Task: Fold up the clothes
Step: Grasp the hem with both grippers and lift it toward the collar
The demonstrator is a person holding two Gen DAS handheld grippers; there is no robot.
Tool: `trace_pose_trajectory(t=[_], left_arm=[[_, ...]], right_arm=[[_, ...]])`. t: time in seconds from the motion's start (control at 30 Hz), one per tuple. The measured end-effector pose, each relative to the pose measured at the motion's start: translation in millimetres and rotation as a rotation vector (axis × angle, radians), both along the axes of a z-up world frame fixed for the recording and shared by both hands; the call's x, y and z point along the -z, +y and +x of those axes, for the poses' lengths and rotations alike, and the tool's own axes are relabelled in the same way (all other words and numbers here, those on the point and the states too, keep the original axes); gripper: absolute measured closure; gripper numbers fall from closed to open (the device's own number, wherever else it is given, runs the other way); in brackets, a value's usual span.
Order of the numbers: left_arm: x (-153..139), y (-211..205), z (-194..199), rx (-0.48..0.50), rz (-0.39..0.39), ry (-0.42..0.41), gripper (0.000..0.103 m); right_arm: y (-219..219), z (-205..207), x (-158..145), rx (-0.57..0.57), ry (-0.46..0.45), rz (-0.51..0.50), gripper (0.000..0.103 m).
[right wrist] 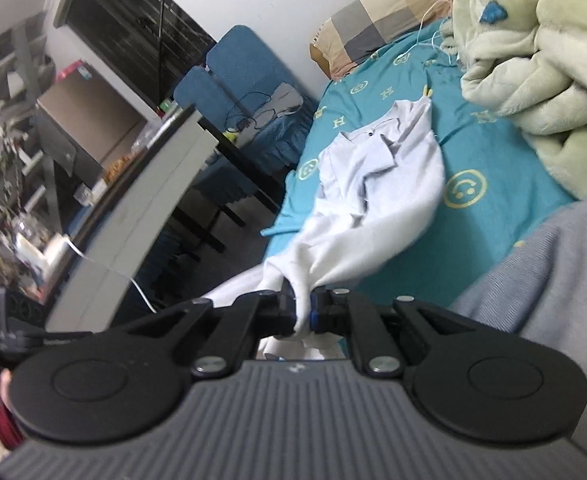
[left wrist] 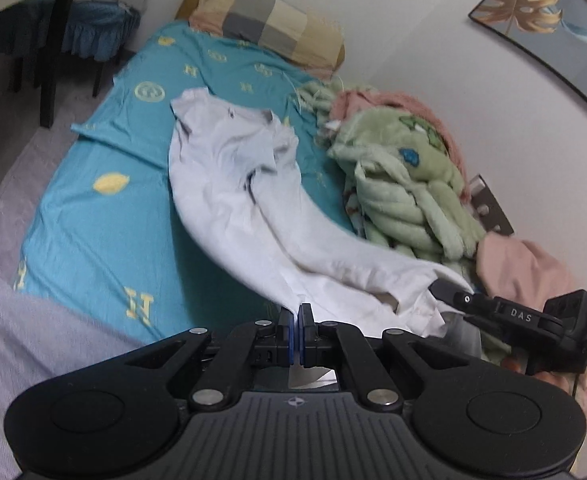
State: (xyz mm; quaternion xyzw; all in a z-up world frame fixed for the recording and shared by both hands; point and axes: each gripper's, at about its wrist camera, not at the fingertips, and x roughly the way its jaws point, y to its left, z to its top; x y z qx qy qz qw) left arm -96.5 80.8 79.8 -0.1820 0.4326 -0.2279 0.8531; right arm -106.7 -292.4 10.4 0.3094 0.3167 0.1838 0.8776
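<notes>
A white collared shirt (left wrist: 229,184) lies stretched along the teal bed sheet (left wrist: 93,216), collar at the far end. My left gripper (left wrist: 296,316) is shut on the shirt's near hem. My right gripper (right wrist: 302,306) is shut on a bunched part of the same hem; it also shows in the left wrist view (left wrist: 453,294) at the right, beside the left one. In the right wrist view the shirt (right wrist: 373,184) runs from the jaws out to the collar, lifted off the bed at the near end.
A green plush blanket (left wrist: 405,192) and pink cloth (left wrist: 533,264) are piled along the wall. A checked pillow (left wrist: 269,24) lies at the bed's head. A grey cover (left wrist: 33,340) lies at the near end. A blue chair (right wrist: 245,76) and a desk (right wrist: 133,200) stand beside the bed.
</notes>
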Motion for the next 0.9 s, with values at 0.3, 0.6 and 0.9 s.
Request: trace_pose_trajectory(t=[0.3, 0.6, 0.9], left_arm=[[-24, -23, 128, -0.111, 0.058, -0.096, 0.101], [42, -32, 267, -0.168, 0.068, -0.044, 0.100], [150, -59, 361, -0.128, 0.210, -0.006, 0.100]], right_arm=[[-7, 109, -23, 0.068, -0.039, 0.013, 0.093], [-24, 233, 22, 0.132, 0.062, -0.002, 0.093], [-30, 328, 115, 0.165, 0.220, -0.059, 0.093]])
